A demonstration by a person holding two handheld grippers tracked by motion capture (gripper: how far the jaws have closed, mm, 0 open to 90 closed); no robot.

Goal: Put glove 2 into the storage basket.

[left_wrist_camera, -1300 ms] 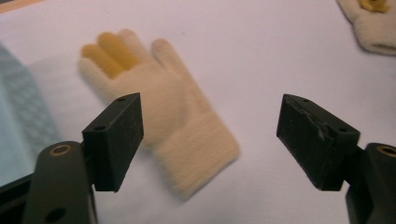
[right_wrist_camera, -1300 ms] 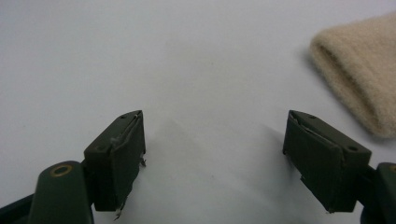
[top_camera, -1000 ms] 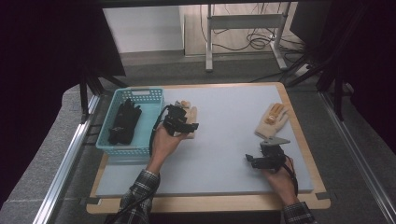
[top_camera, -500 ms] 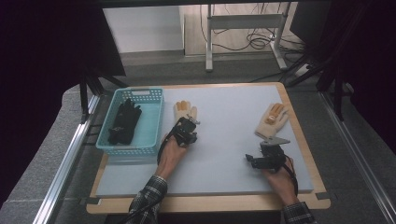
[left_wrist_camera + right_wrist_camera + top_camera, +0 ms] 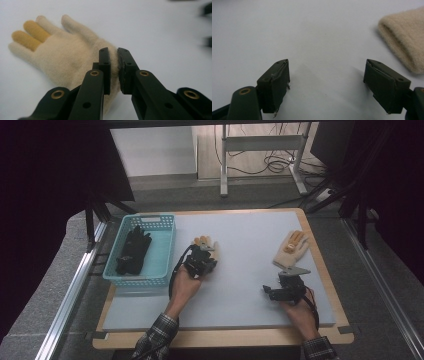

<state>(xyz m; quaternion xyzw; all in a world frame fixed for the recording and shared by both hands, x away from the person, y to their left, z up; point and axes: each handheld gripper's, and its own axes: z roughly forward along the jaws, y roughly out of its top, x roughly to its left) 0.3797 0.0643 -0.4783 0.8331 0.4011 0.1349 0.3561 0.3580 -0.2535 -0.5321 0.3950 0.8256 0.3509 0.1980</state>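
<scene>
At a pale grey work mat [image 5: 240, 285], the left gripper [image 5: 114, 65] is pinching the cuff edge of a cream glove with yellow fingertips [image 5: 62, 52]; its jaws have just been closing and are now clamping a fold of the knit between them. That glove is lying flat near the mat's middle, just beside a blue basket [image 5: 162, 257] that is holding a black glove [image 5: 132, 251]. The right gripper [image 5: 327, 82] is hovering with its jaws wide apart and nothing between them, near the cuff of a second cream glove [image 5: 290, 250] at the mat's right side.
</scene>
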